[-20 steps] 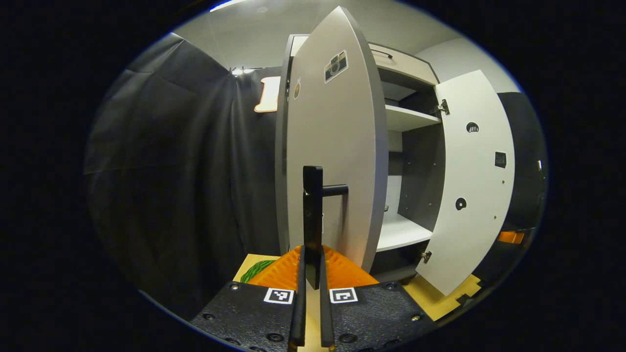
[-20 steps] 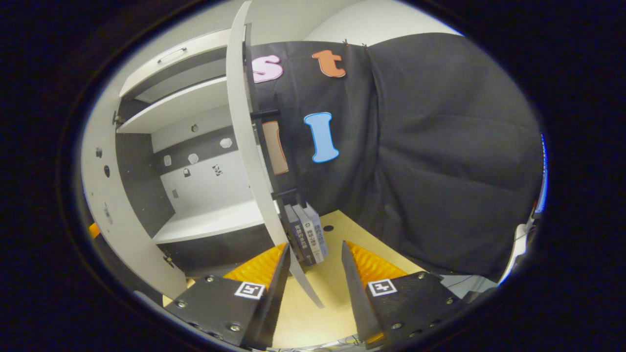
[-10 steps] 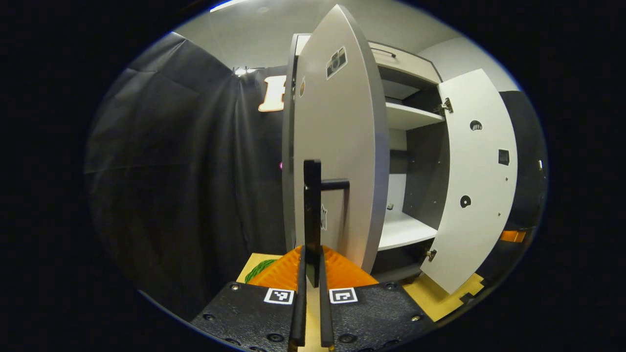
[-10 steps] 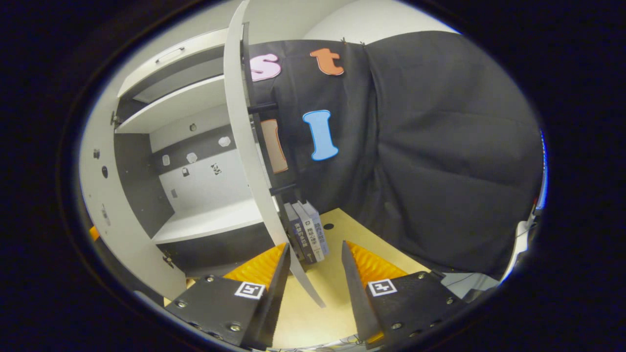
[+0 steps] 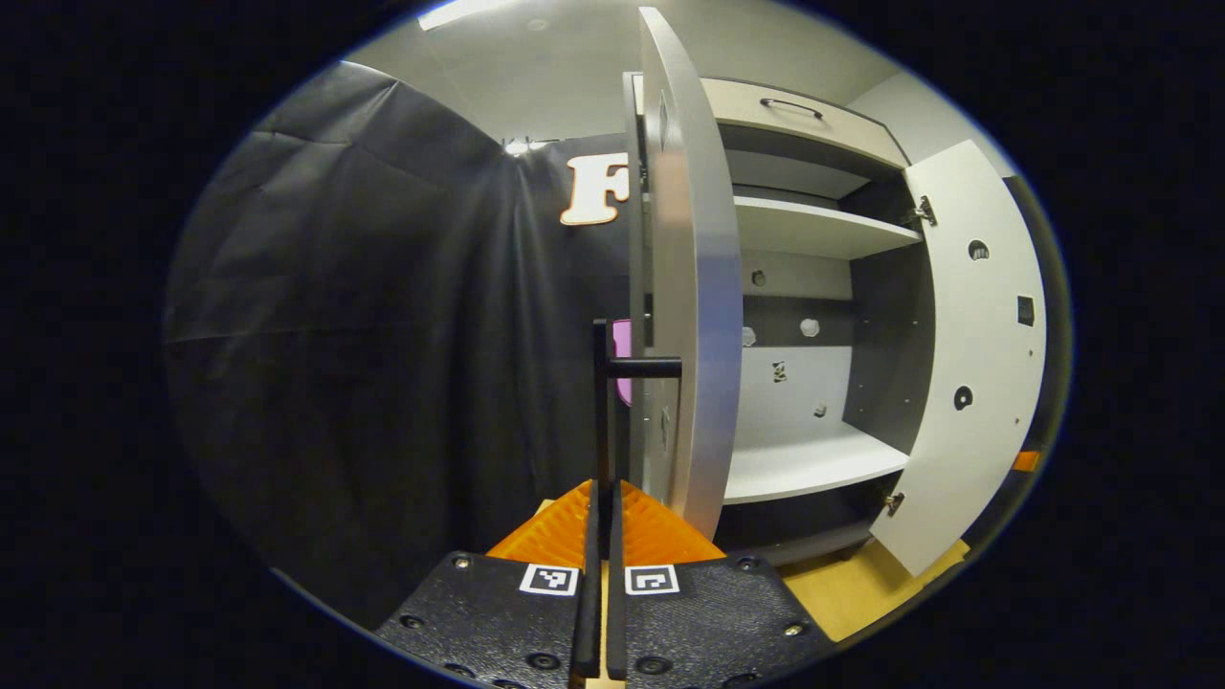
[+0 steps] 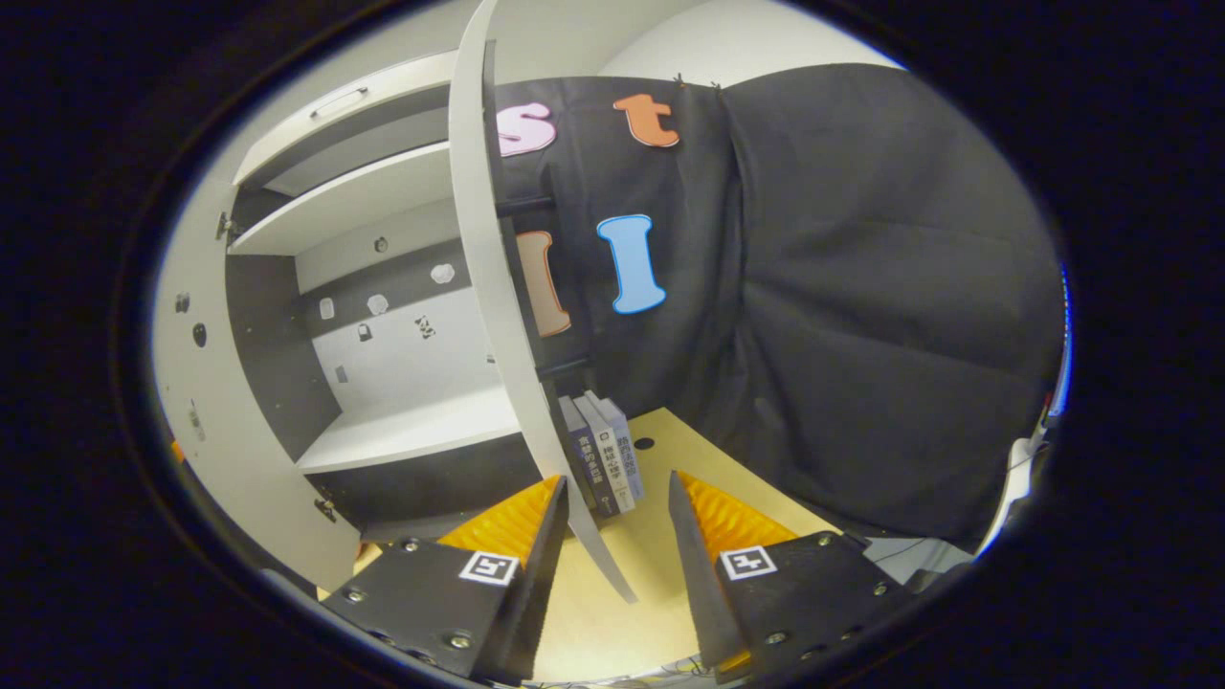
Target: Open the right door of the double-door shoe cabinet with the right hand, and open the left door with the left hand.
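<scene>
The left gripper [image 5: 599, 536] has its jaws clamped on the thin black bar handle [image 5: 603, 402] of the pale grey left cabinet door [image 5: 691, 287], the bar rising straight up from between the fingers. Over the last second this door has swung from showing its broad face to standing nearly edge-on just right of the jaws, so the left half looks almost fully open and little pulling seems left. Beyond it to the right lie the white shoe cabinet's lower shelf [image 5: 804, 464] and the inner face of the white right door [image 5: 967, 354], standing wide.

The right gripper [image 6: 617, 522] holds nothing; its jaws are spread apart, with the lower edge of the right door [image 6: 488, 287] running down between and just ahead of them, apart from both fingers. Beyond the jaws, a few grey upright books [image 6: 603, 455] stand on the light wooden desk [image 6: 689, 450]. That door has barely moved, so the right side looks done
</scene>
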Tool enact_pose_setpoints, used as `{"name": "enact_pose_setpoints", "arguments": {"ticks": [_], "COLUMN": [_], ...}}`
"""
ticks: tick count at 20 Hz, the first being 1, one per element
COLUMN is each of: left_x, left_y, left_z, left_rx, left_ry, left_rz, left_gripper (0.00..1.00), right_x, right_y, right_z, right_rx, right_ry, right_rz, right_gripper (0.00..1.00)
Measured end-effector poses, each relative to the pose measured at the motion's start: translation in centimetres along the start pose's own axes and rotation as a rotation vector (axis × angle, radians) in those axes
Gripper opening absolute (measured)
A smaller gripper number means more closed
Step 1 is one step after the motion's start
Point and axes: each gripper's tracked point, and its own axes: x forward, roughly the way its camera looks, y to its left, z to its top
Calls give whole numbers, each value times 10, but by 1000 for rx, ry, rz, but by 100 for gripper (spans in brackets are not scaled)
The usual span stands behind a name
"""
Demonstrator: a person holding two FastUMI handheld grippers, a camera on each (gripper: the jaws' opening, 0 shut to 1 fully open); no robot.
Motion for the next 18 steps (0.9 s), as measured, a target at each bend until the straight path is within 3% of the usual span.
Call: {"name": "enact_pose_setpoints", "arguments": {"ticks": [3, 9, 10, 12, 13, 14, 16, 17, 18], "left_x": [-3, -28, -35, -44, -49, -52, -59, -62, -61], "left_y": [2, -3, -11, -23, -30, -37, -59, -71, -82], "left_z": [-2, 25, 33, 46, 53, 61, 70, 70, 71], "left_rx": [-82, -26, -36, -40, -41, -40, -47, -50, -51], "left_ry": [1, -37, -52, -75, -85, -102, -121, -117, -122], "left_rz": [-21, -21, -40, -69, -89, -102, -164, -201, -230], "left_gripper": [8, 6, 6, 5, 5, 5, 4, 4, 4], "right_x": [0, -23, -28, -39, -44, -51, -59, -60, -62], "right_y": [3, 17, 22, 36, 43, 52, 76, 89, 102], "right_z": [0, 14, 20, 29, 33, 36, 40, 42, 43], "right_rx": [-6, -85, -97, -117, -126, -136, -156, -163, -169], "right_ry": [10, -22, -37, -71, -86, -95, -109, -115, -118], "right_rz": [4, 6, 5, 18, 27, 47, 96, 120, 148], "right_gripper": [62, 62, 57, 62, 58, 62, 62, 58, 62]}}
